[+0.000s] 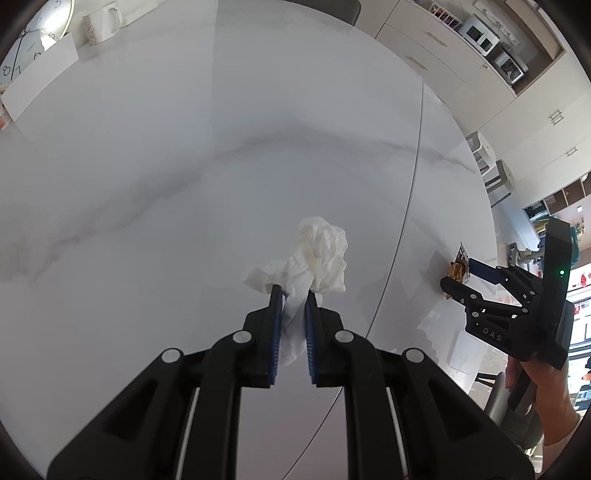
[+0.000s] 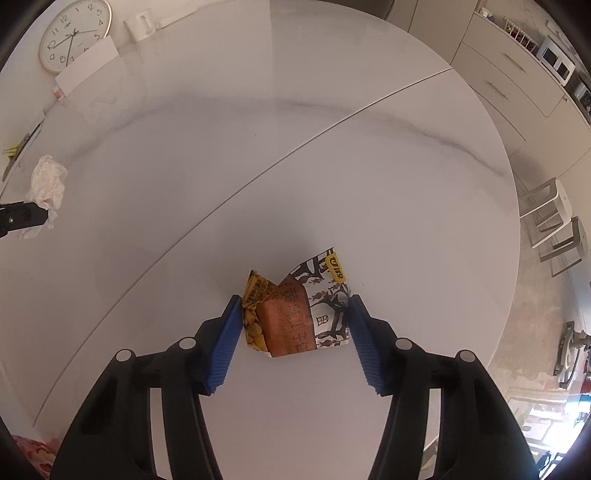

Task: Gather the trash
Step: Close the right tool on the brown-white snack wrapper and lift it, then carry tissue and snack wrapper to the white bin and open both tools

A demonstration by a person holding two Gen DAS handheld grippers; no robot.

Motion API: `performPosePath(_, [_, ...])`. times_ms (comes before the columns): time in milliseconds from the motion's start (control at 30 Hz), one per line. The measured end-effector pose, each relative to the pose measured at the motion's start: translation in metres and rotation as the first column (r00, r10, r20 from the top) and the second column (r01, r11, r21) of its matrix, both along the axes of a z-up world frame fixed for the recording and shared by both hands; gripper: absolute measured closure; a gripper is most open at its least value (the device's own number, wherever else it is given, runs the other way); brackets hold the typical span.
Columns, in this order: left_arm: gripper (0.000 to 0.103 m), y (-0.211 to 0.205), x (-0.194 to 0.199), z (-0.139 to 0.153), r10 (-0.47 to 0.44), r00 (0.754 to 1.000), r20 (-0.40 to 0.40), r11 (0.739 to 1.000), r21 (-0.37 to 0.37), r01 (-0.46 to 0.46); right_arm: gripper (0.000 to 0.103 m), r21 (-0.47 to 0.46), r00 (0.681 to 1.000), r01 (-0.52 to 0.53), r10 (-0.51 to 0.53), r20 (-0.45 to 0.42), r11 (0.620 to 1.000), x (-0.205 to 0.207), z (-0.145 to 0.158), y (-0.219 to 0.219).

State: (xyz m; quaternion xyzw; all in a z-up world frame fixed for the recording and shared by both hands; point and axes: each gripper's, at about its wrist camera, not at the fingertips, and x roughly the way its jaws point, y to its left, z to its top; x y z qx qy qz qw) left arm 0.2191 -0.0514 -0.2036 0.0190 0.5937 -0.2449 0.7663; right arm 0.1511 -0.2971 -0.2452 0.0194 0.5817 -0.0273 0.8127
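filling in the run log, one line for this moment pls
left tongs: shut on tissue | right tongs: pads touching snack wrapper, on table | bin: not visible

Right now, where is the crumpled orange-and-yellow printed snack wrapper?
In the right wrist view the crumpled snack wrapper lies on the white marble table, between the right gripper's blue pads, which touch its edges, on the near side of the tabletop seam.

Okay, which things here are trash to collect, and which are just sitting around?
Trash: crumpled tissue in the left gripper; snack wrapper between the right gripper pads.
Lying about: wall clock, white mug, binder clip.
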Motion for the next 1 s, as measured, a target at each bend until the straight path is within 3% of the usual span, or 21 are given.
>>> performPosePath(300, [0.091,-0.018,-0.022,0.022,-0.071,0.997,0.034,0.997,-0.039,0.072,0.045,0.069,0.998,0.005,-0.008,0.055,0.998,-0.021,0.037,-0.002])
performPosePath(667, [0.091,-0.068,-0.102,0.049,-0.066,0.995,0.072,0.997,-0.03,0.068,0.044,0.121,0.992,-0.083,0.07,0.109,0.989,-0.092,0.069,-0.033])
performPosePath(800, [0.091,-0.101,-0.145,0.059,-0.023,0.994,0.105,0.999,-0.022,0.025,0.044,0.144,0.981,-0.151,0.131,0.145,0.978,-0.124,0.077,-0.061])
performPosePath(1000, [0.091,-0.154,-0.22,0.064,0.134,0.986,0.101,0.99,-0.05,-0.129,0.044,0.157,0.936,-0.318,0.283,0.211,0.935,-0.18,0.087,-0.104])
